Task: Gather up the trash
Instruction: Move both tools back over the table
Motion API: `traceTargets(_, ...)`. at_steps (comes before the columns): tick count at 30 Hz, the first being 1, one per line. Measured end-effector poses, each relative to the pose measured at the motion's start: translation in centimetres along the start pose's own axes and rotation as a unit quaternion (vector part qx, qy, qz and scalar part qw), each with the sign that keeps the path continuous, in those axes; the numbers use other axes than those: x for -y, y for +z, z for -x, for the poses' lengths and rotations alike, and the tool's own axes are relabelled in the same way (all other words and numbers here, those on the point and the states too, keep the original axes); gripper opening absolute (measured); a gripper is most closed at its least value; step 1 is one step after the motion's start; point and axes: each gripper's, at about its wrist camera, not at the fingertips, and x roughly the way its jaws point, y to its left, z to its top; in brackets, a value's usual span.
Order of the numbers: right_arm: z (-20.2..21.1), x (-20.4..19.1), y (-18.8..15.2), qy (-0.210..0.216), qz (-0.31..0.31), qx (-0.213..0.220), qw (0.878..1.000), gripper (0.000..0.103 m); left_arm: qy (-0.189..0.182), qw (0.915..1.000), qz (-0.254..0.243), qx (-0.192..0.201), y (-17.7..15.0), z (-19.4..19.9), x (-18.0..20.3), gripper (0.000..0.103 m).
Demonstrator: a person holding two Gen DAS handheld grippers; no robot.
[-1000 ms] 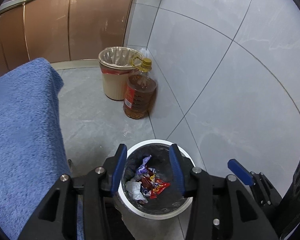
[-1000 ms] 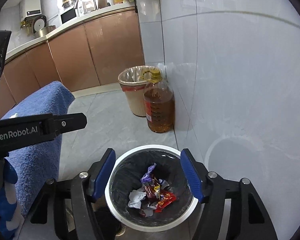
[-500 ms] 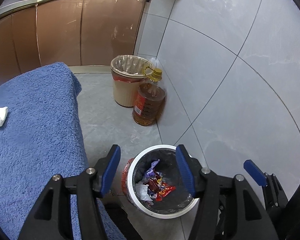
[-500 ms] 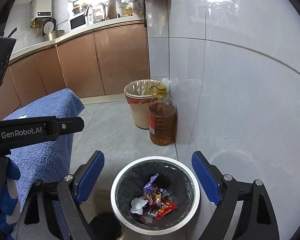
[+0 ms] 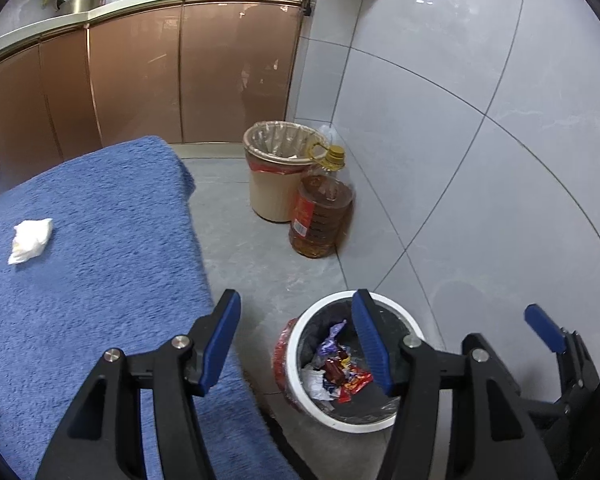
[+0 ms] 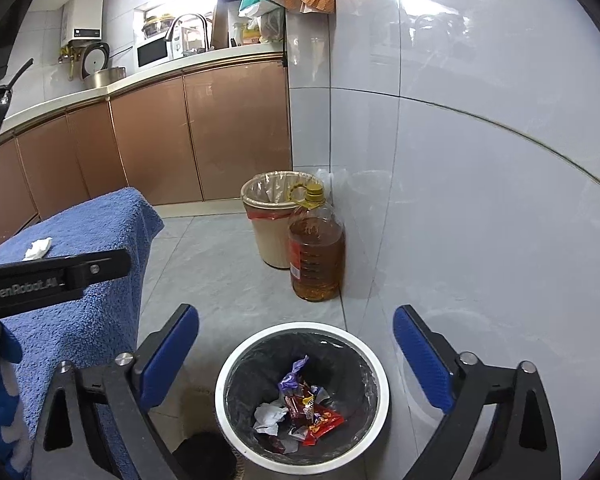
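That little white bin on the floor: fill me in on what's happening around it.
A person is collecting trash with a gripper in each hand. The white bin, lined in black, already holds wrappers and crumpled paper. Both grippers are over it and empty: the left gripper stands partly open, and the right gripper's jaws are opening wide with nothing between them. One crumpled tissue lies uncollected on the blue towel.
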Motion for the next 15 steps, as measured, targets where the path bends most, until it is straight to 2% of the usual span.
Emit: traceTargets(15,-1.8,-0.2,-1.6,-0.005,0.007,-0.022,1.0,0.103,0.037,0.9992,0.017,-0.006,-1.8,0.1,-4.0,0.056)
